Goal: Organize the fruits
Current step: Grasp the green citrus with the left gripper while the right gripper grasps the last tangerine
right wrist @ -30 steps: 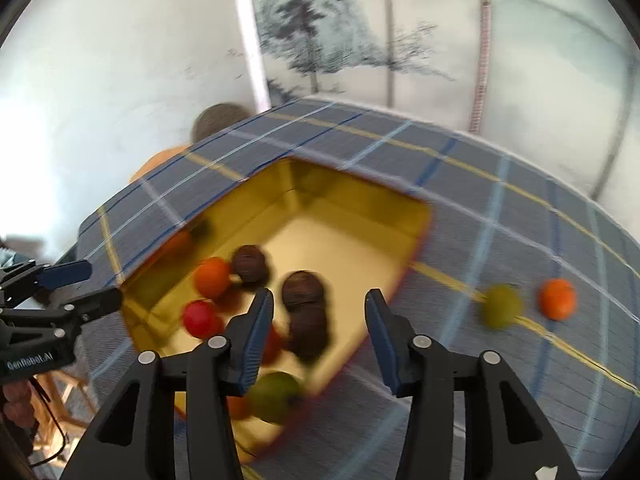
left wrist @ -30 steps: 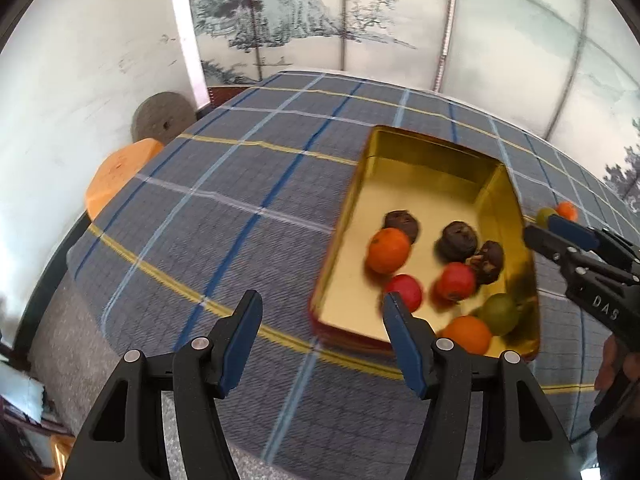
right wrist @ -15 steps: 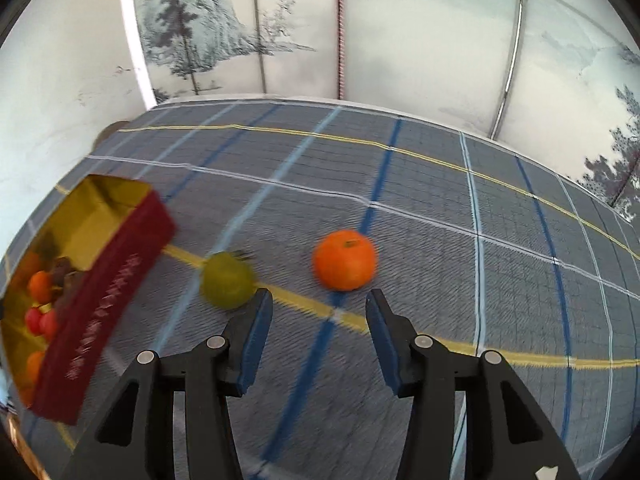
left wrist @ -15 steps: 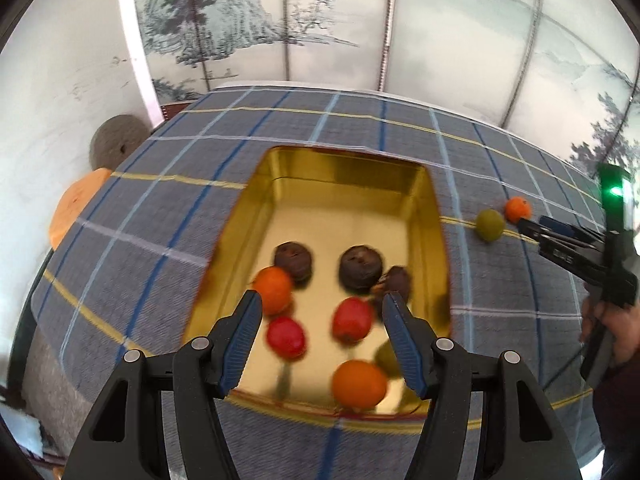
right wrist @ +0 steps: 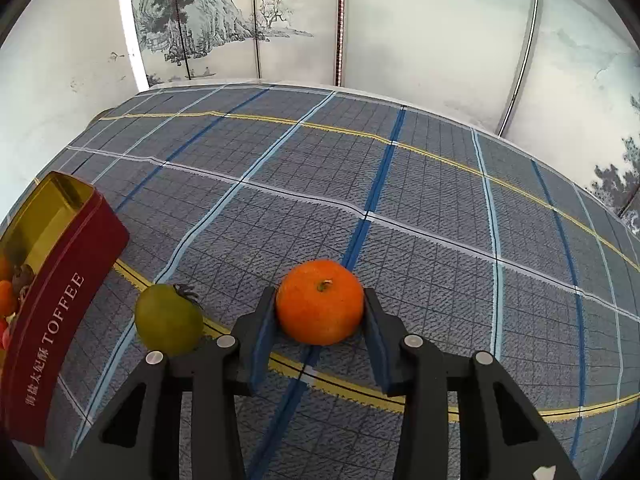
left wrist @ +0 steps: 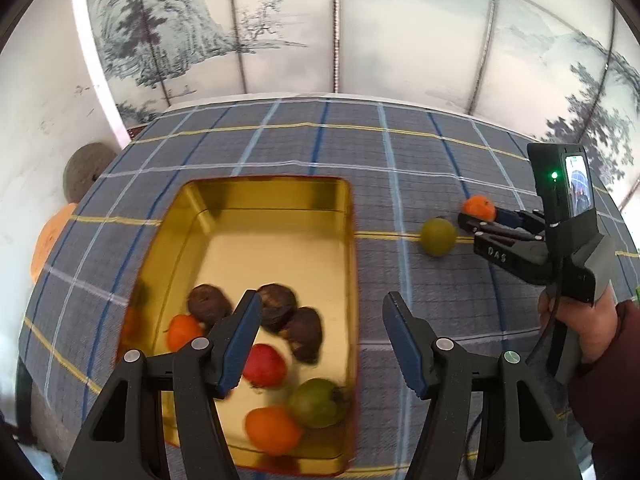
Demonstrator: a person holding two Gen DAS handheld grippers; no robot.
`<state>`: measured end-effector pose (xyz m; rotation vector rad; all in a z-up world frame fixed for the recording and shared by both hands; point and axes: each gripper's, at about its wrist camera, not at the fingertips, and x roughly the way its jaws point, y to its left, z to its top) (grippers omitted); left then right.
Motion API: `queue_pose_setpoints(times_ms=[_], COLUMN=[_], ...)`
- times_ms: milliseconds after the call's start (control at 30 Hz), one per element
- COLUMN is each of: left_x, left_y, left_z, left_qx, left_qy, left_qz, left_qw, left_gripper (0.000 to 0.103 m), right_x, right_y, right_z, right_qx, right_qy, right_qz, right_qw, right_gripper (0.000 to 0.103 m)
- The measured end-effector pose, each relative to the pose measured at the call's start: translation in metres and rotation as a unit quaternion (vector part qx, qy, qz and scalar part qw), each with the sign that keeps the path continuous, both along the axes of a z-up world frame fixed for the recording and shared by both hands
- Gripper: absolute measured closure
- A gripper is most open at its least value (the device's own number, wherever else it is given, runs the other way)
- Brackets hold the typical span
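A gold-lined red toffee tin (left wrist: 348,240) lies on the plaid cloth and holds several fruits: dark brown ones (left wrist: 276,306), orange ones (left wrist: 272,430), a red one (left wrist: 266,364) and a green one (left wrist: 318,402). My left gripper (left wrist: 322,344) is open and empty above the tin's near right side. My right gripper (right wrist: 320,316) has its jaws around an orange mandarin (right wrist: 320,302) that sits on the cloth; the pads touch its sides. A green fruit (right wrist: 168,318) lies just left of it. The right gripper (left wrist: 480,220) also shows in the left wrist view.
The tin's red wall (right wrist: 60,312) stands at the left edge of the right wrist view. The plaid tablecloth (right wrist: 400,184) stretches far behind the mandarin. Painted wall panels (right wrist: 400,20) stand behind the table. An orange stool (left wrist: 50,236) sits beyond the table's left edge.
My right gripper swung from over the tin to the two loose fruits and closed in around the mandarin. My left gripper moved right over the tin, still open.
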<state>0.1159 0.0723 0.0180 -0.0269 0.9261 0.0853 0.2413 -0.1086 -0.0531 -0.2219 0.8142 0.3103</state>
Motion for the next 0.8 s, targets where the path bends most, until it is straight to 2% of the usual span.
queue_pose_setpoints(times_ms=[267,567,800], left_x=[0.014,0.037,0.058], left_y=[-0.034,-0.065,-0.081], left_z=[-0.010,-0.023,-0.034], left_qx=[0.004,-0.010,-0.002], left_qy=[0.001,0.013,0.020], left_qz=[-0.029,-0.046,-0.054], left_qw=[0.9996,0.9988,0.9983], left_gripper=[0.040,0.040,0.040], right_x=[-0.028,-0.062,-0.083], right_y=[-0.025,-0.083,-0.122], right_z=[0.001,0.009,0.007], right_qx=[0.002,0.009,0.011], right_qy=[-0.003,-0.015,-0.012], right_qz=[-0.014,-0.057,-0.087], right_qw=[1.000,0.998,0.996], right_gripper=[0.066,0.066,0.066])
